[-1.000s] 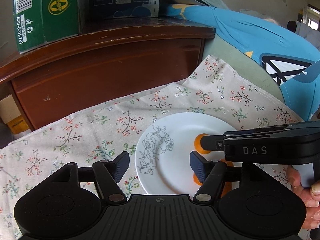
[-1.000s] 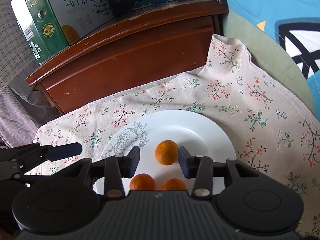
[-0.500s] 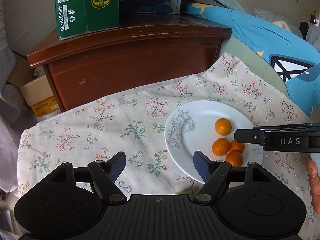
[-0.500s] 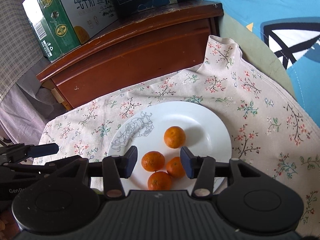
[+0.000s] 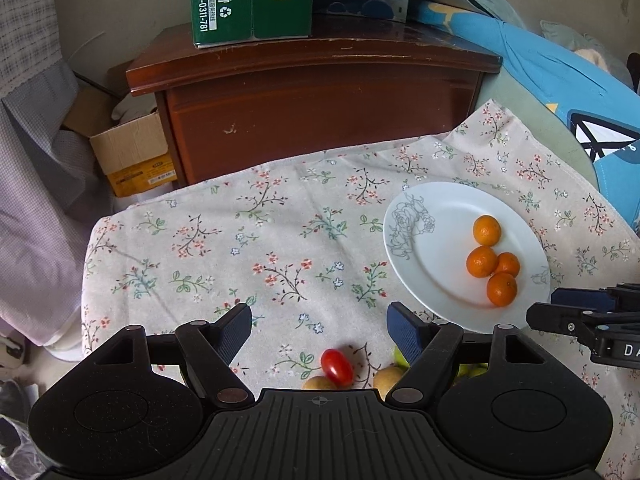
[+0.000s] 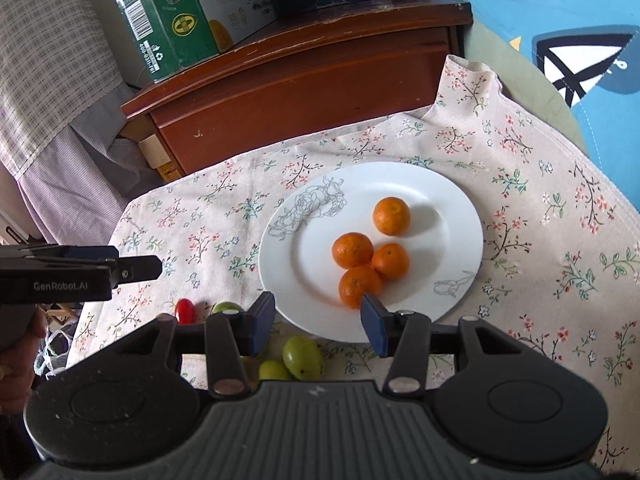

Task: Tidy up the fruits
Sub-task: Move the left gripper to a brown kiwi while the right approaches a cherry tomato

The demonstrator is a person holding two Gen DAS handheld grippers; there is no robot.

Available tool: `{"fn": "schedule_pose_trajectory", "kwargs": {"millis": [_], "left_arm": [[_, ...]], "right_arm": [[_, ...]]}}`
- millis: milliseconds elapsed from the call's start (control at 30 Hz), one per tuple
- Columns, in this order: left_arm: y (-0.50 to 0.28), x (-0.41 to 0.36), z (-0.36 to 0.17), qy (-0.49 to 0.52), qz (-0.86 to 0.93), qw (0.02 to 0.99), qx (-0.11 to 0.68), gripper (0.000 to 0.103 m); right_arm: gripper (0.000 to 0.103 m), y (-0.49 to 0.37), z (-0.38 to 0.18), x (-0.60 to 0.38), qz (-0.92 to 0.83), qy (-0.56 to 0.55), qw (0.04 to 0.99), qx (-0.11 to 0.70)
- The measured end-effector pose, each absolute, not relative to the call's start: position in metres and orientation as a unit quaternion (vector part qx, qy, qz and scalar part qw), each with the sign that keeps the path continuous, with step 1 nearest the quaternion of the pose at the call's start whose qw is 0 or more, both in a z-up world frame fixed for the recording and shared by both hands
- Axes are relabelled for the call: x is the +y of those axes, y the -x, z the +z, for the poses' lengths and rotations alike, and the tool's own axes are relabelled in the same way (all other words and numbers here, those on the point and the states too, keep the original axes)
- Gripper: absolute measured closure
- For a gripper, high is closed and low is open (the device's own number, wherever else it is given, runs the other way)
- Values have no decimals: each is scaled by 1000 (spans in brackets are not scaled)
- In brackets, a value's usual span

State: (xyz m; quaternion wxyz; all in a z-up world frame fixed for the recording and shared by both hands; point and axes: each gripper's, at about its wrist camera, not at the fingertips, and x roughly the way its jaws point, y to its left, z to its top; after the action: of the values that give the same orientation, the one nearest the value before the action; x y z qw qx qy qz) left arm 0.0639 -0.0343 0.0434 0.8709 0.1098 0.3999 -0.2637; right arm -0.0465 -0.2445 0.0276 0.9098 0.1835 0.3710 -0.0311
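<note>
Now hovering wide open and empty, both the left tool (image 5: 319,330) and right tool (image 6: 318,318), pulled back from the plate (image 6: 452,200) of four tangerines (image 6: 370,252), exposing a cherry tomato (image 5: 337,365) at six o'clock, probably next.

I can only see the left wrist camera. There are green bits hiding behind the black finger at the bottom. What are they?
Observer: Small green fruits, lying on the cloth just off the near rim of the plate.
Operator: How many are there?
Observer: The right wrist view shows three. Two lie side by side, and one sits further left beside the cherry tomato, partly behind a finger.
Operator: Is the other grabber holding one?
Observer: No. The right gripper is open with nothing between its fingers, above the plate's near edge.
</note>
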Motion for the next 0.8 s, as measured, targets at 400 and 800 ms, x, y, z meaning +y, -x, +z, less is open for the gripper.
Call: {"fn": "schedule_pose_trajectory", "kwargs": {"millis": [400, 800], "left_arm": [[-50, -18, 16, -171, -257, 855, 417, 28], [-49, -23, -6, -191, -292, 833, 429, 31]], "right_arm": [[54, 76, 20, -218, -2, -185, 901, 392], [54, 87, -1, -195, 32, -160, 882, 443]]}}
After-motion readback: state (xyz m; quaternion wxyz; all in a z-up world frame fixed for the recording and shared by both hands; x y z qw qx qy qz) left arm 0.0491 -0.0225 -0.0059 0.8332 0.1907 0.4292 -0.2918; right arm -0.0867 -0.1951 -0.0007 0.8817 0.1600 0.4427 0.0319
